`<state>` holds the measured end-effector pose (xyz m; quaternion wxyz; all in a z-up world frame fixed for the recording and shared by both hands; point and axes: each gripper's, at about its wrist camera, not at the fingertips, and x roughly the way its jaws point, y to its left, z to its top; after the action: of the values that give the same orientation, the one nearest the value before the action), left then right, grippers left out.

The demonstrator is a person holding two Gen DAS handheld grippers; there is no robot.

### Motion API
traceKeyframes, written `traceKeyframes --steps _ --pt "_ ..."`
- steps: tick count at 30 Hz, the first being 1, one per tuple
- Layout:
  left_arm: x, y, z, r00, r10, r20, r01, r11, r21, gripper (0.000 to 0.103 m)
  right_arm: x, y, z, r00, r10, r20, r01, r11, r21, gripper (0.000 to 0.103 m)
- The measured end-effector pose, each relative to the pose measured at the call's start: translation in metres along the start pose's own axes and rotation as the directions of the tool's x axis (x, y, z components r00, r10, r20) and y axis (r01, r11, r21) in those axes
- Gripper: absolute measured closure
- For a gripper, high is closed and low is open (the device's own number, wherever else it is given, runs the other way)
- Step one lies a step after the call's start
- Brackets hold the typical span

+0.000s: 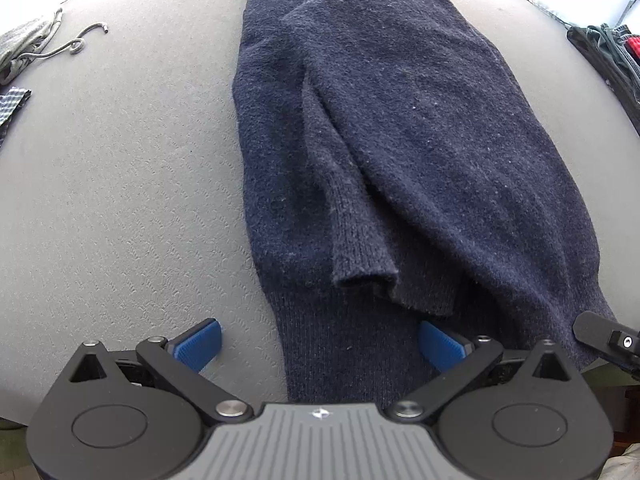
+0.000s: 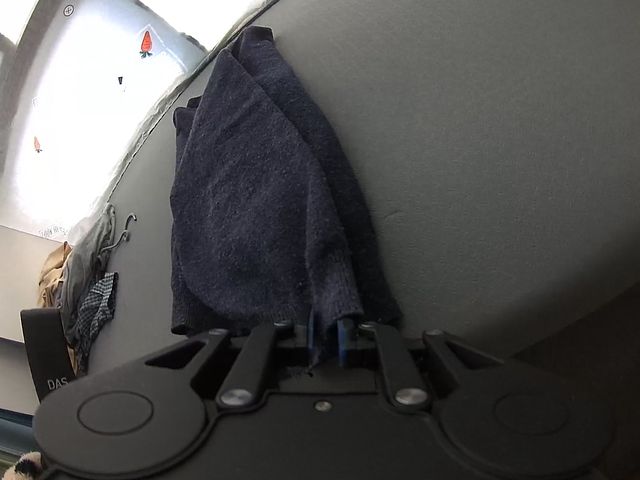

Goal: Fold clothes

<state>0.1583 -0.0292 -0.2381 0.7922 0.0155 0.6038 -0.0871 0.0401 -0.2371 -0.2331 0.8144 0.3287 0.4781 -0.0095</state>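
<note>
Grey textured table under bright daylight

The grey, finely embossed table surface (image 1: 120,200) filled most of both views. Beyond its far edge stood a bright, overexposed white wall (image 2: 80,120) bearing small orange carrot stickers (image 2: 146,43), which threw strong light across the table's far corner.

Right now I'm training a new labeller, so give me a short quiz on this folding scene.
1. True or false: the left gripper is shut.
2. What is between the right gripper's pads? A towel; B sweater; C nothing.
3. In the left wrist view, at which edge of the picture does the checked cloth lie?

Key: 1 false, it is open wide. 2 B. 3 left.
</note>
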Motion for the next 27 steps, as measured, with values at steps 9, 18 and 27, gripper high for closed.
traceKeyframes --steps 9,18,27 --pt "-0.022 0.029 -0.014 0.994 -0.102 0.041 0.106 0.989 -0.098 0.000 -0.011 0.009 0.014 0.991 -0.122 0.048 0.126 0.986 -0.111 0.071" --pt "-0.029 0.040 -0.014 0.983 -0.141 0.118 0.159 0.973 -0.165 0.000 -0.006 0.001 0.030 0.995 -0.073 0.074 0.079 0.993 -0.083 0.060" --pt "-0.010 0.036 -0.003 0.991 -0.122 0.062 0.131 0.977 -0.171 0.000 0.030 0.000 0.043 0.997 -0.072 -0.022 0.069 0.991 -0.119 0.059"
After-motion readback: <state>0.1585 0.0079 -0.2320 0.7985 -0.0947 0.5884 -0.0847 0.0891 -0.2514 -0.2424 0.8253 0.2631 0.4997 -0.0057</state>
